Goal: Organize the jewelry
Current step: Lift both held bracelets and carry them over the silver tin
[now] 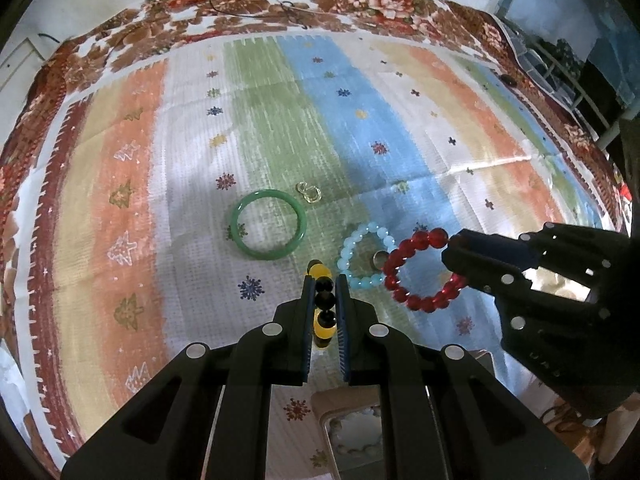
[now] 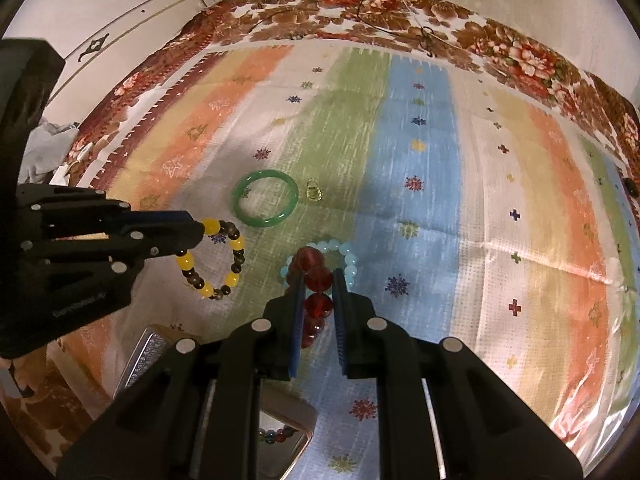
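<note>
Looking through the left wrist view, the left claw (image 1: 324, 280) is pinching a yellow-and-dark bead bracelet (image 1: 323, 304), while the right claw (image 1: 450, 254) is pinching a red bead bracelet (image 1: 416, 272) hanging above the striped cloth (image 1: 160, 160). Lying loose are one green bangle (image 1: 269, 225), one pale blue bracelet (image 1: 362, 258), one small metal piece (image 1: 379, 258) inside it and a gold clasp-like item (image 1: 309, 192). A box (image 1: 348, 432) is showing below.

Moving to the right wrist view, both claws are gripping the same two bracelets; a mirrored box (image 2: 280, 436) near the bottom is already showing beads. I am judging sorting as partly done: two carried, four pieces waiting
</note>
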A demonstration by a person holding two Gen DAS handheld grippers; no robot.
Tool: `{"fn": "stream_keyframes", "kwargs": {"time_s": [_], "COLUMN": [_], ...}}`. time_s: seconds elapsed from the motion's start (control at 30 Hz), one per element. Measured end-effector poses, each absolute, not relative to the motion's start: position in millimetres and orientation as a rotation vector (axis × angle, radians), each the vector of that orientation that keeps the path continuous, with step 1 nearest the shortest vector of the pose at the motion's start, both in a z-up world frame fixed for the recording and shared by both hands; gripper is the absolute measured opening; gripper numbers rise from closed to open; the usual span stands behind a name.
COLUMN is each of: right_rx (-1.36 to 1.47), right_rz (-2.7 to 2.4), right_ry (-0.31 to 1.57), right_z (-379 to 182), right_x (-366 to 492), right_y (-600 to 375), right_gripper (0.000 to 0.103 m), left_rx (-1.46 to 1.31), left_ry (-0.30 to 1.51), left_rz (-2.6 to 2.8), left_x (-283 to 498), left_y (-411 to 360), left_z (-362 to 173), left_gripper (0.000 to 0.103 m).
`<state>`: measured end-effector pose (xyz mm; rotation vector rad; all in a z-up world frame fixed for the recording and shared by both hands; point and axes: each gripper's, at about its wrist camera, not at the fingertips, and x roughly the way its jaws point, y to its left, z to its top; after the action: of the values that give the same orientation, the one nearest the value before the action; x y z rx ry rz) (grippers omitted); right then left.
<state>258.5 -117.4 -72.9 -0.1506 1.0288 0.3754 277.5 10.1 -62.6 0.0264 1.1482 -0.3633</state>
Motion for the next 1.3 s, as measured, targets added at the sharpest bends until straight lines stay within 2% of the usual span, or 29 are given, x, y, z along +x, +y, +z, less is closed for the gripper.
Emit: {"fn": "stream_keyframes", "kwargs": {"time_s": [0.7, 1.3], "right_rx": [-0.093, -0.090], "right_rz": [0.404, 0.392], "right_ry": [0.923, 0.852], "right_z": [-44.0, -27.1], "right_x": [230.7, 191.0], "right_y": [-127.2, -129.2], "right_gripper": [0.015, 0.015], "left_rx": [-0.042, -0.085], "left_ry": [1.067, 0.963], "left_rz": [-0.399, -0.457], "left_x": [255.0, 203.9], "left_y": [17.1, 15.8], "left_z": [-31.0, -1.1], "left_gripper": [0.010, 0.010]}}
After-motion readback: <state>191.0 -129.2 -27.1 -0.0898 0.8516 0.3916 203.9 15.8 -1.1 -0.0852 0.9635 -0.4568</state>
